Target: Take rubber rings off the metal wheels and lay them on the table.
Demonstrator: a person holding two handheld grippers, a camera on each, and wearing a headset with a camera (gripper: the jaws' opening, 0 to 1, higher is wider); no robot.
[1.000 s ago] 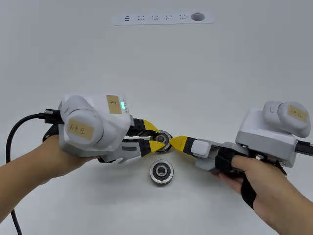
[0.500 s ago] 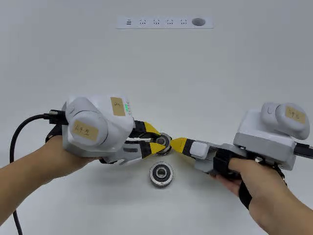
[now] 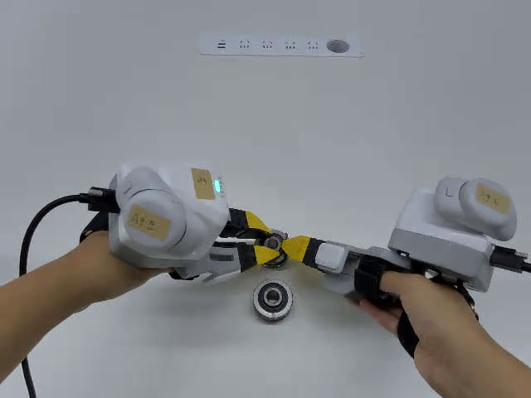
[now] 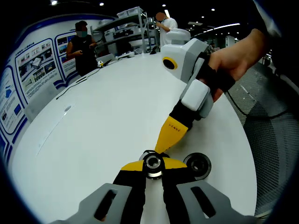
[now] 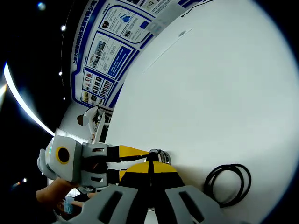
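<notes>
White table, matte, carried all items listed.

Left gripper, white housing, yellow-and-black fingers: fingers were closed on a metal wheel, held just above the table near its middle. In the left gripper view the held wheel sat clamped at the finger ends.

Right gripper, white and grey housing, came in from the right. Its fingers were pressed together with their tips touching the rim of the held wheel; whether anything lay pinched between them could not be told.

Power strip, white, lay at the far edge.

Black cable ran from the left gripper's rear.

Second metal wheel lay flat on the table, just in front of the fingertips.

Rubber ring, thin and black, lay loose on the table beside the right gripper.
</notes>
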